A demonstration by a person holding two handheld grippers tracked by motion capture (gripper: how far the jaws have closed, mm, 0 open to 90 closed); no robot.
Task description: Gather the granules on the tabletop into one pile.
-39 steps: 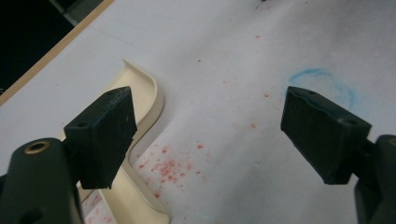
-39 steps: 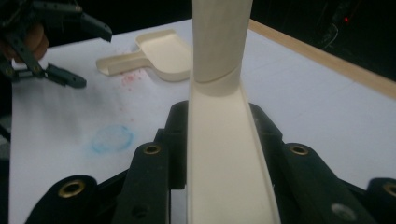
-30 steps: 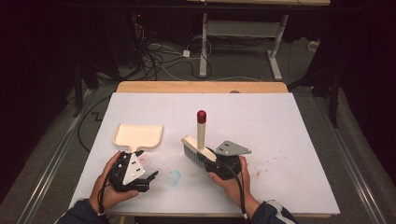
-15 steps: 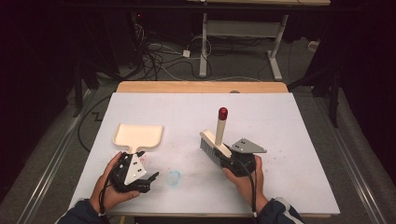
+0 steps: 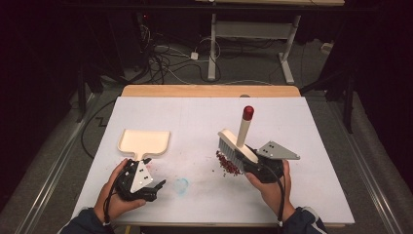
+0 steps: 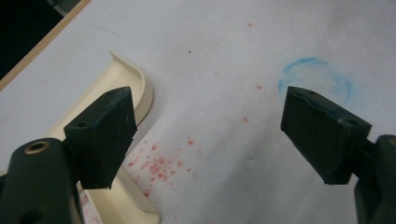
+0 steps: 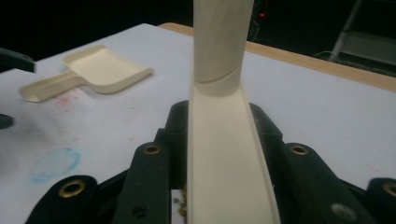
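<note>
Tabletop [image 5: 311, 195]: cream dustpan [image 5: 144, 142] at left, handle pointing toward the left gripper [image 5: 146, 187], whose fingers [image 6: 105, 133] stand open, handle just beside one. Right gripper [image 5: 253, 165] fingers clamp the cream brush [image 5: 236, 146], red-capped handle up, bristles over red crumbs [image 5: 228, 165], well right of the dustpan.

Cream dustpan [image 5: 144, 143], cream brush [image 5: 237, 146] with red-tipped handle, dark red crumbs [image 5: 227, 164], white table [image 5: 195, 122]

— What can't you make out?
— The brush [image 7: 219, 140] runs off the right gripper view's top and bottom edges, hiding its bristles there.
— And the dustpan [image 6: 135, 93]?
— Cut off at the left gripper view's bottom edge, partly behind a jaw.
</note>
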